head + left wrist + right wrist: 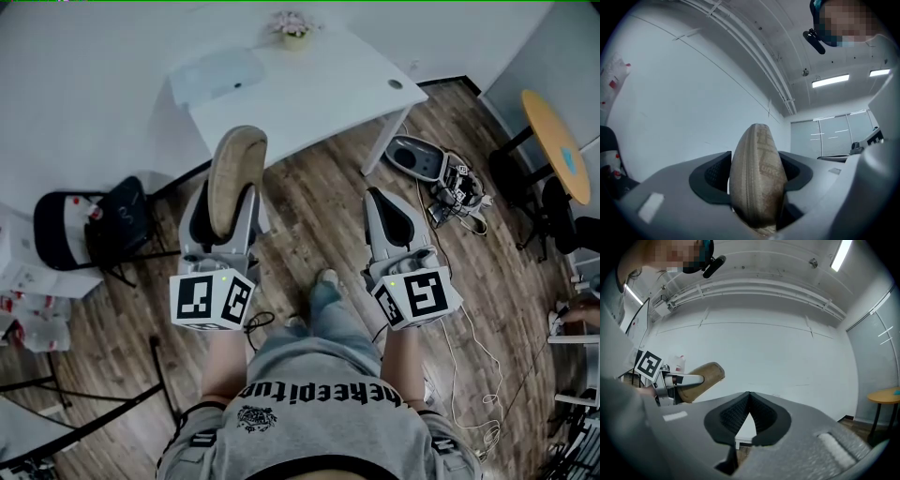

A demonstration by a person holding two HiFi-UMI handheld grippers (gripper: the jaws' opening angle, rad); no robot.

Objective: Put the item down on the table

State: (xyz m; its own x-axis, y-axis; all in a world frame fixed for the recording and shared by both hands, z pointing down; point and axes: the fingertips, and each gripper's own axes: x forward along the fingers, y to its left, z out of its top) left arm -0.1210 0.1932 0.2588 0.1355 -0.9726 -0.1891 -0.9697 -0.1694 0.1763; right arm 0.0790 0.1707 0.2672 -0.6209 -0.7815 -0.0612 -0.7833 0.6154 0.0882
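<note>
The white tabletop (pixel 319 89) is lying well beyond both sets of jaws. The right gripper (pixel 749 401) is gripping nothing, its jaws pressing together at the tips. The left gripper (pixel 757 157) is clamping a tan zippered pouch (pixel 757 187) between its jaws. The pouch is sticking out past their tips in the air, short of the tabletop.

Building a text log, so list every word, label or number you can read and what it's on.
"keepit", upside down inside a longer line on the grey shirt; the rest is unclear.
Left cube and right cube: square code patterns, no words.
Pouch: woven pattern, no readable letters.
Boxes: red marks too small to read.
</note>
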